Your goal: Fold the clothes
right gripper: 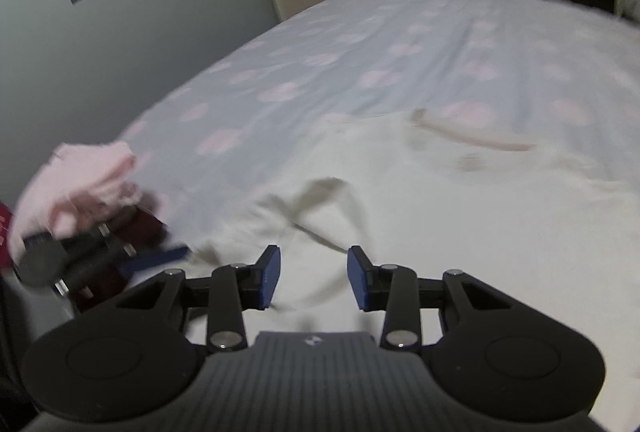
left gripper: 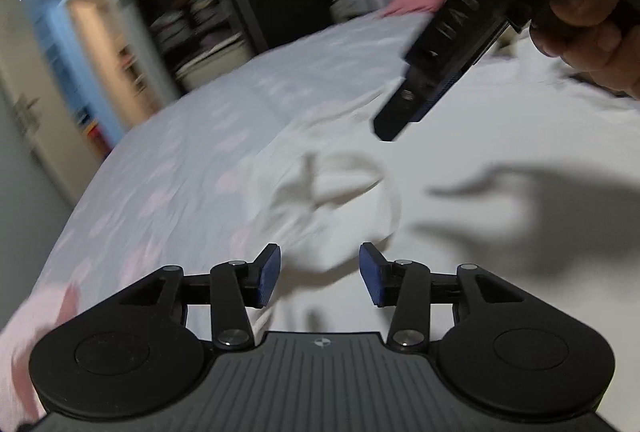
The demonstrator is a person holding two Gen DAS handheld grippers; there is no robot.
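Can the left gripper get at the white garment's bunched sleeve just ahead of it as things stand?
Probably yes: the left gripper is open, empty, and the white garment lies directly ahead on the bed; nothing sits between them.

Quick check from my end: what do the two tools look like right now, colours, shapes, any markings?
Both match. The left tool and right tool are matte black linkages with silver pivot pins, two round discs flanking a ribbed grey centre plate bearing a small round emblem, and blue ribbed pads on the fingers. Seen from the left camera, the right tool's black body shows raised lettering, too blurred to read. No cables or sleeves visible.
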